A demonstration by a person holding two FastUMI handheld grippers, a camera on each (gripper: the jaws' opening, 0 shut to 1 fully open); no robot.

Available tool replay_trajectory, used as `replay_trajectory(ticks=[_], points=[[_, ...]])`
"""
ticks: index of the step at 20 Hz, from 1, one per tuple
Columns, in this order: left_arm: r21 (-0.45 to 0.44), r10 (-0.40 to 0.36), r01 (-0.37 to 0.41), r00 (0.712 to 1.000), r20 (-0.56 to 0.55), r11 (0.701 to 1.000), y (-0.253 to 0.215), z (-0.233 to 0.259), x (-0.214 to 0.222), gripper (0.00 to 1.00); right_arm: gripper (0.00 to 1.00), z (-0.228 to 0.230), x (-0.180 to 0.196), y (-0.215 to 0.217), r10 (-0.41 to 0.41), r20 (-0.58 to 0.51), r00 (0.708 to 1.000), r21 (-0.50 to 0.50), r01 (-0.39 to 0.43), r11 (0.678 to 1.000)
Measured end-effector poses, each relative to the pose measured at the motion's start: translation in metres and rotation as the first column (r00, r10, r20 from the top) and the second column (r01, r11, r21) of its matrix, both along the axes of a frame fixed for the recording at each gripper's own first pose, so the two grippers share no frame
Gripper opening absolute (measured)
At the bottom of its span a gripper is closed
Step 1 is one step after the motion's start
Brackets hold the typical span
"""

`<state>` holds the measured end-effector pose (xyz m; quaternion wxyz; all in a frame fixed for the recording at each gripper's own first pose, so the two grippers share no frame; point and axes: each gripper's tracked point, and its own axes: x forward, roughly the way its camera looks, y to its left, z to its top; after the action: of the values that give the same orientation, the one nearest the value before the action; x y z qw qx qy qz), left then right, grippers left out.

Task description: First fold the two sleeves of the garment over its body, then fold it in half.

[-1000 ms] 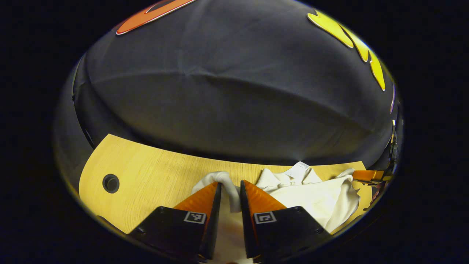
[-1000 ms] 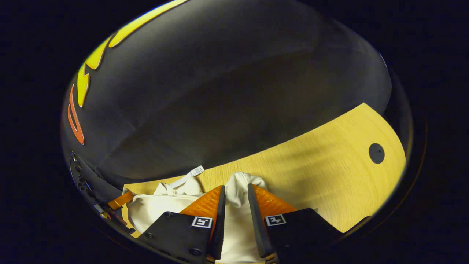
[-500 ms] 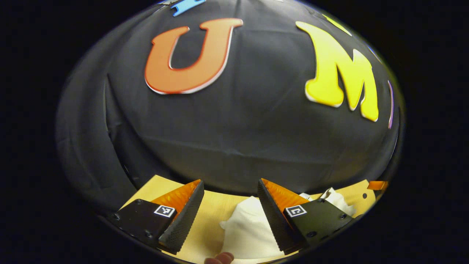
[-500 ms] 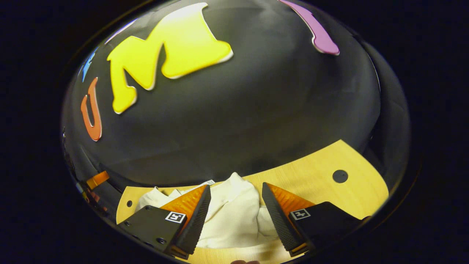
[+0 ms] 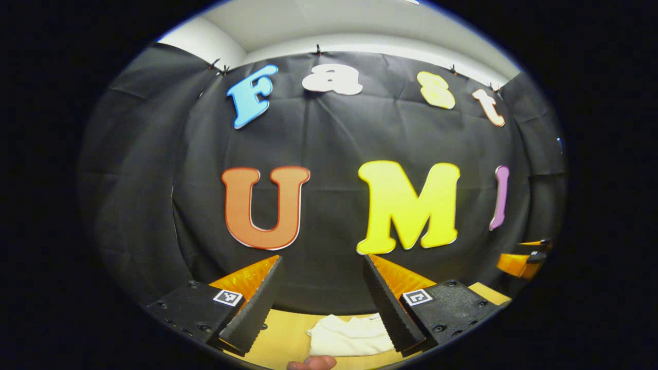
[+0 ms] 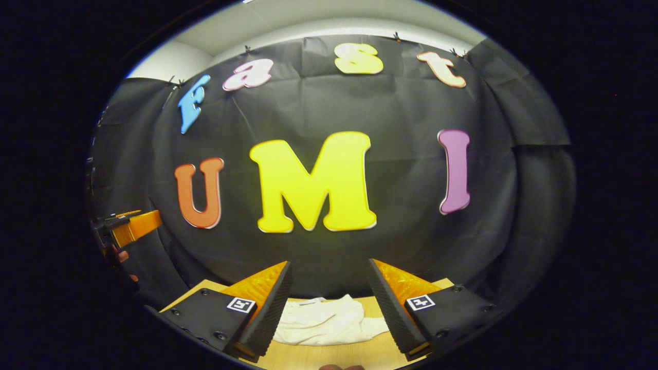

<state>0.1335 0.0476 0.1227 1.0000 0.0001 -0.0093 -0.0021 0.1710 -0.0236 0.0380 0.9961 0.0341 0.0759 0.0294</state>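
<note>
The white garment [image 5: 351, 335] lies bunched on the wooden table [image 5: 280, 336], low between the fingers in the left gripper view and likewise in the right gripper view [image 6: 323, 321]. Left gripper [image 5: 323, 295] spread wide, holding nothing. Right gripper [image 6: 329, 298] also wide, gripping nothing, raised above the cloth, facing the booth wall.

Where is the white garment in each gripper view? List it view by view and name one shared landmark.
Left gripper view: white garment at bottom centre, on the wooden table.
Right gripper view: garment at bottom centre, on the table.
Shared landmark: the wooden table.
</note>
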Motion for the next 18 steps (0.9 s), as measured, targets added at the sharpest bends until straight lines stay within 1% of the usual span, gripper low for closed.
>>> replay_trajectory(ticks=[1, 2, 3, 4, 6, 7, 8, 10, 11, 13, 14, 15, 16, 18], points=[[-0.012, -0.016, 0.016, 1.0, 0.004, 1.0, -0.007, 0.007, -0.012, 0.97, 0.91, 0.011, -0.015, 0.007, 0.006, 0.021, 1.0, -0.006, -0.006, 1.0], [-0.024, -0.024, 0.024, 1.0, 0.009, 0.999, -0.014, 0.011, -0.027, 0.97, 0.9, 0.02, -0.032, 0.008, 0.012, 0.045, 0.999, -0.022, -0.011, 1.0], [-0.032, -0.03, 0.03, 0.999, 0.011, 0.999, -0.022, 0.014, -0.044, 0.97, 0.89, 0.025, -0.045, 0.006, 0.001, 0.063, 0.998, -0.04, 0.001, 0.999], [-0.042, -0.033, 0.033, 0.999, 0.006, 0.999, -0.029, 0.012, -0.059, 0.97, 0.92, 0.025, -0.056, 0.005, -0.003, 0.074, 0.997, -0.066, 0.007, 0.998], [-0.036, -0.066, 0.066, 0.998, -0.017, 0.997, -0.045, 0.0, -0.091, 0.97, 0.92, 0.022, -0.081, -0.004, -0.011, 0.081, 0.997, -0.103, 0.02, 0.994], [-0.028, -0.066, 0.065, 0.998, -0.019, 0.997, -0.049, -0.005, -0.108, 0.97, 0.92, 0.02, -0.091, -0.004, -0.012, 0.076, 0.997, -0.116, 0.021, 0.993], [-0.024, -0.062, 0.062, 0.998, -0.016, 0.998, -0.052, -0.009, -0.121, 0.97, 0.9, 0.014, -0.104, -0.009, -0.024, 0.066, 0.998, -0.121, 0.032, 0.992], [-0.028, -0.065, 0.065, 0.998, 0.004, 0.998, -0.055, -0.016, -0.14, 0.97, 0.92, 0.012, -0.128, -0.013, -0.048, 0.056, 0.997, -0.076, 0.052, 0.996], [-0.03, -0.063, 0.062, 0.998, -0.003, 0.998, -0.056, -0.022, -0.144, 0.97, 0.91, 0.008, -0.138, -0.01, -0.056, 0.061, 0.997, -0.053, 0.06, 0.997], [-0.027, -0.052, 0.051, 0.999, -0.014, 0.998, -0.056, -0.03, -0.151, 0.97, 0.92, 0.001, -0.151, -0.008, -0.077, 0.064, 0.995, -0.039, 0.079, 0.996], [-0.026, -0.06, 0.06, 0.998, -0.019, 0.998, -0.06, -0.032, -0.153, 0.96, 0.9, -0.005, -0.157, -0.003, -0.063, 0.055, 0.996, -0.035, 0.065, 0.997], [-0.028, -0.059, 0.059, 0.998, -0.025, 0.998, -0.06, -0.033, -0.154, 1.0, 0.9, -0.01, -0.16, 0.005, -0.045, 0.045, 0.998, -0.031, 0.046, 0.998], [-0.03, -0.058, 0.057, 0.998, -0.028, 0.998, -0.059, -0.034, -0.153, 0.97, 0.92, -0.011, -0.162, 0.008, -0.03, 0.038, 0.999, -0.039, 0.031, 0.999], [-0.03, -0.05, 0.05, 0.998, -0.024, 0.998, -0.059, -0.031, -0.155, 0.97, 0.92, -0.008, -0.159, 0.014, -0.01, 0.044, 0.999, -0.048, 0.012, 0.999]])
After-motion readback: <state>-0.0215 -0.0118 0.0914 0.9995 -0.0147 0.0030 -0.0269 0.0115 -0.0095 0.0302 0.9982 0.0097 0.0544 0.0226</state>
